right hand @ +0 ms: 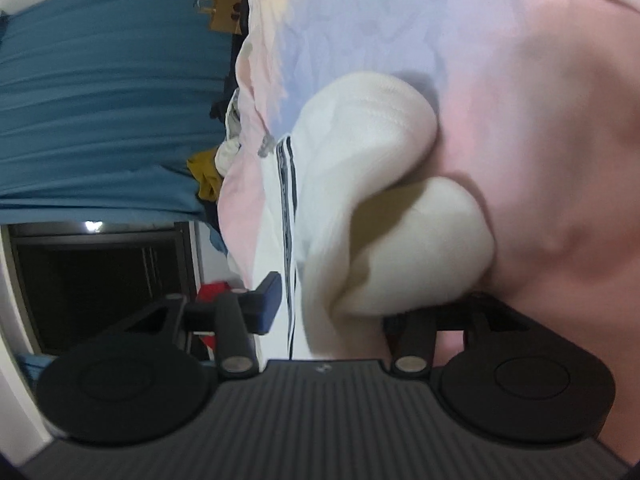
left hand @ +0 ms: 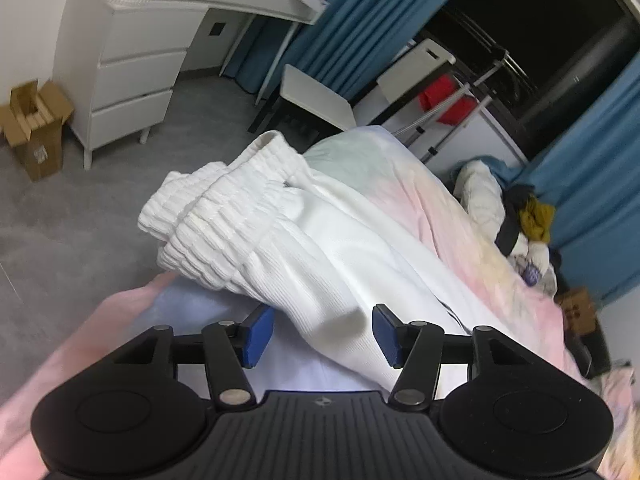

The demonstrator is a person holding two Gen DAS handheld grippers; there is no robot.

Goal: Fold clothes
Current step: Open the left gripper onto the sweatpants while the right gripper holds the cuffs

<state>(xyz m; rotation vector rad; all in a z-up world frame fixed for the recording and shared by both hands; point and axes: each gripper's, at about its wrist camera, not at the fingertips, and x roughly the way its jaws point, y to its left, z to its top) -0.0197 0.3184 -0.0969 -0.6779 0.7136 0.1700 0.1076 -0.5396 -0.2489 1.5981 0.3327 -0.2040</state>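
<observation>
A white garment (left hand: 304,240) lies on a pastel pink and blue bedsheet (left hand: 440,208), its ribbed elastic band (left hand: 208,216) bunched at the bed's far edge. My left gripper (left hand: 323,336) is open, with a fold of the white cloth lying between its blue pads (left hand: 260,336) and neither pad pressing on it. In the right wrist view the same garment (right hand: 360,160), marked with dark side stripes (right hand: 288,200), bulges in two rounded folds over the sheet (right hand: 540,120). My right gripper (right hand: 334,308) stands open. Its left pad (right hand: 268,304) is clear of the cloth, and the right pad is hidden behind the lower fold.
Beyond the bed edge is grey floor with a white drawer unit (left hand: 132,76), a cardboard box (left hand: 36,128) and a white chair (left hand: 316,96). A heap of other clothes (left hand: 520,216) lies at the bed's right side, below blue curtains (left hand: 360,20).
</observation>
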